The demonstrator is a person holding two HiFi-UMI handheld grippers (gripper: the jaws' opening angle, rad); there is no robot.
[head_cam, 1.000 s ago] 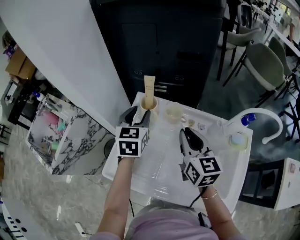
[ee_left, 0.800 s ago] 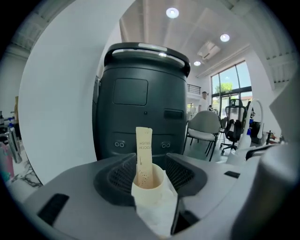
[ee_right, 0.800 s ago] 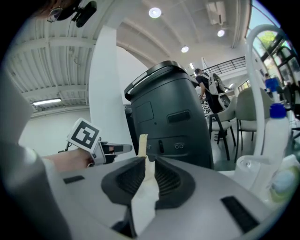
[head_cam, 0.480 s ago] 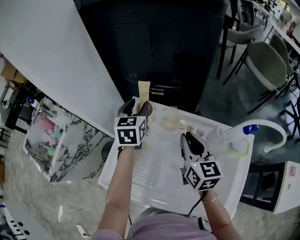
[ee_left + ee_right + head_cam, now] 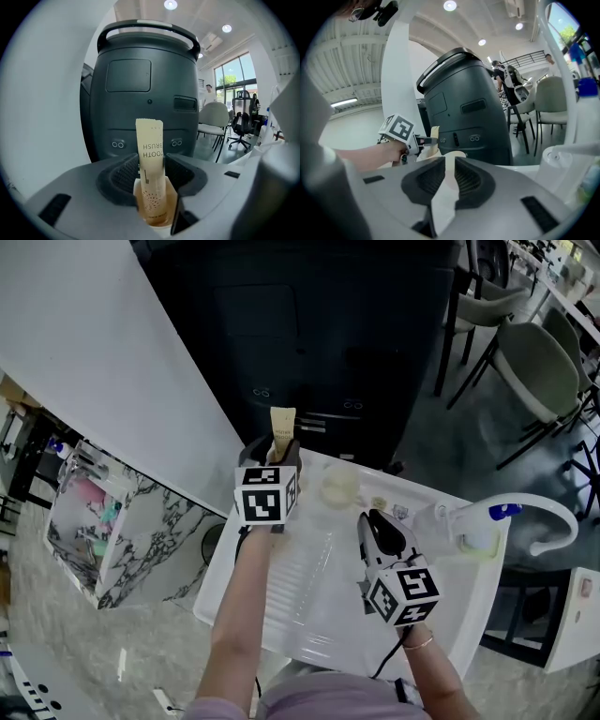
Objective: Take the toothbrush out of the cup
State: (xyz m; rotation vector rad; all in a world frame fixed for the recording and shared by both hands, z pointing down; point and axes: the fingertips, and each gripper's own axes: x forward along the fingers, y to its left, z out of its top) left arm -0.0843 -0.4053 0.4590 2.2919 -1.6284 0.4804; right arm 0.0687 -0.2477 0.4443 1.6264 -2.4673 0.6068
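At the far left, off the white desk [image 5: 309, 601], a marble-patterned box [image 5: 141, 540] stands on the floor. At the desk's back left corner, the left hand-held gripper [image 5: 277, 454] has its jaws partly apart. They stand either side of the cream paper-wrapped toothbrush [image 5: 150, 145], which sits upright in a small tan cup [image 5: 157, 213]. The wrapper nearly fills the gap, but no firm pinch shows.

The packet looks light and thin, with paper that would crease or slide under a loose grip. The printed stretch above the rim seems the best place to take it, with the pads flat on its broad faces. The cup looks light too, so it may tip or ride up with the packet.

Just right of it stands a pale translucent cup [image 5: 340, 488]. Further right, the right hand-held gripper [image 5: 446, 171] hovers over the desk with only a narrow slit between its jaws and nothing in them.
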